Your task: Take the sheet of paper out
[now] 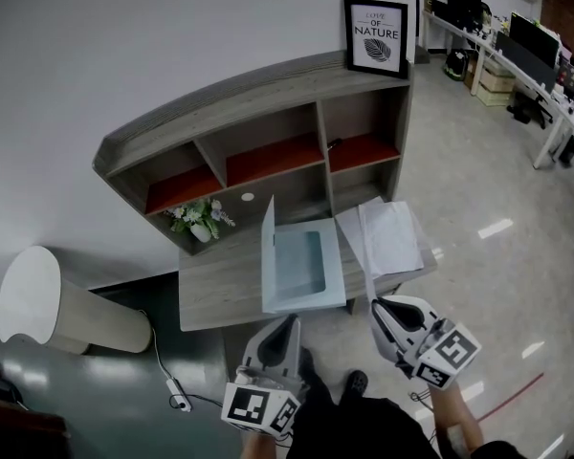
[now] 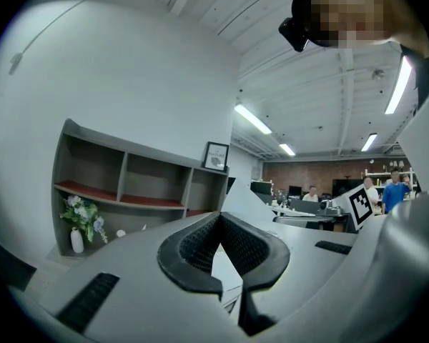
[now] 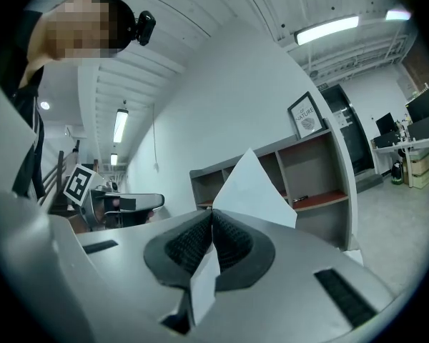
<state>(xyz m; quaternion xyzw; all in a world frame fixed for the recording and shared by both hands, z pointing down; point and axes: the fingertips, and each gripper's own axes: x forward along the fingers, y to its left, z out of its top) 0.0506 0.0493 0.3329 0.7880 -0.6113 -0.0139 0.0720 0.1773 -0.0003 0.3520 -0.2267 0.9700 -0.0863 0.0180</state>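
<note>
The sheet of paper [image 1: 387, 239] lies on the right part of the desk [image 1: 220, 287], just right of the open folder [image 1: 301, 268] and apparently out of it. Its long side runs away from the person toward the shelf [image 1: 268, 118]. Its near edge dips over the desk's front into the right gripper [image 1: 379, 307], whose fingers are pinched on it; in the right gripper view the paper stands up from between the pads. The right hand is the nearer one, pointing level at the desk. The left gripper [image 1: 292, 319] has its fingers pressed together at the folder's near edge; whether it nips that edge I cannot tell.
</note>
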